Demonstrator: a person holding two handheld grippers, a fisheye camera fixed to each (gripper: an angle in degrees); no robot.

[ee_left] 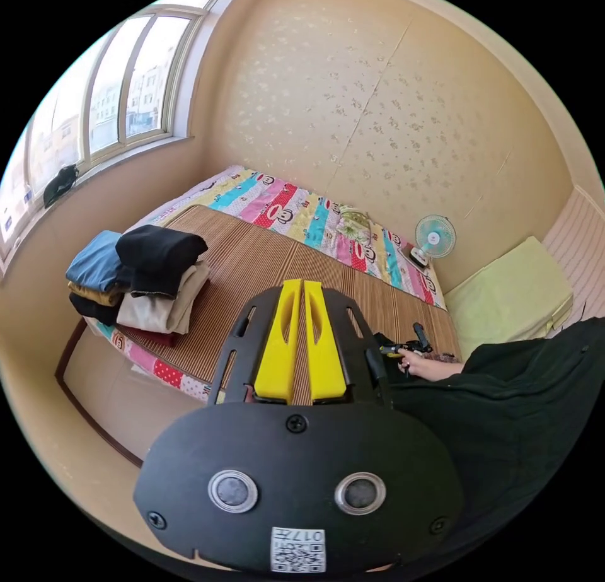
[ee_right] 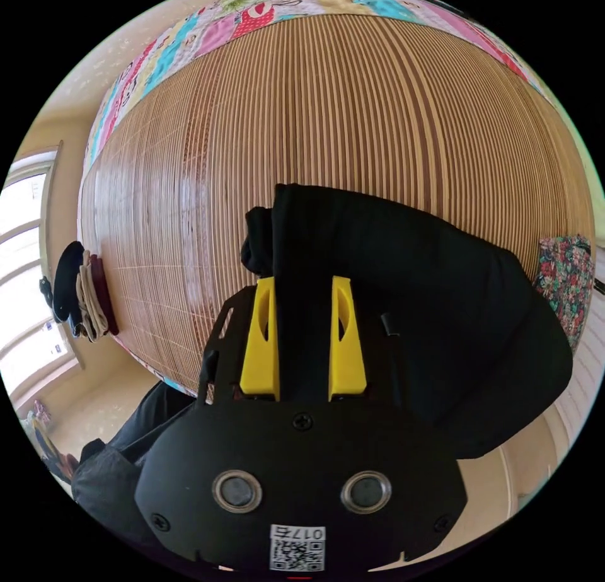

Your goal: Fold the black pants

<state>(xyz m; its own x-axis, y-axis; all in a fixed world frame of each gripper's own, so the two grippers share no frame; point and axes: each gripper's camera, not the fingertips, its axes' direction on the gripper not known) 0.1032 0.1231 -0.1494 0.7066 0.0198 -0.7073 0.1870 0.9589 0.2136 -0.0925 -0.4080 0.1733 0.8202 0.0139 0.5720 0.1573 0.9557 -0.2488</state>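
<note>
The right gripper (ee_right: 304, 285) clamps a fold of the black pants (ee_right: 403, 304) between both yellow jaws above the mat (ee_right: 353, 115); the left gripper (ee_left: 301, 287) is closed, empty.

Striped bamboo bed mat (ee_left: 265, 260): wide bare middle, passable. Stack of folded clothes (ee_left: 142, 279) occupies one corner; small teal fan (ee_left: 433, 236) stands near the wall.

Black pants (ee_right: 403, 304) of plain dark cloth are seen in the right gripper view, bunched into a thick fold that is clamped between the yellow fingers (ee_right: 259, 339). From the fingers, the fabric is spread outward to the right in a broad, rounded drape, and a small rolled lump is seen just beyond the fingertips.
</note>
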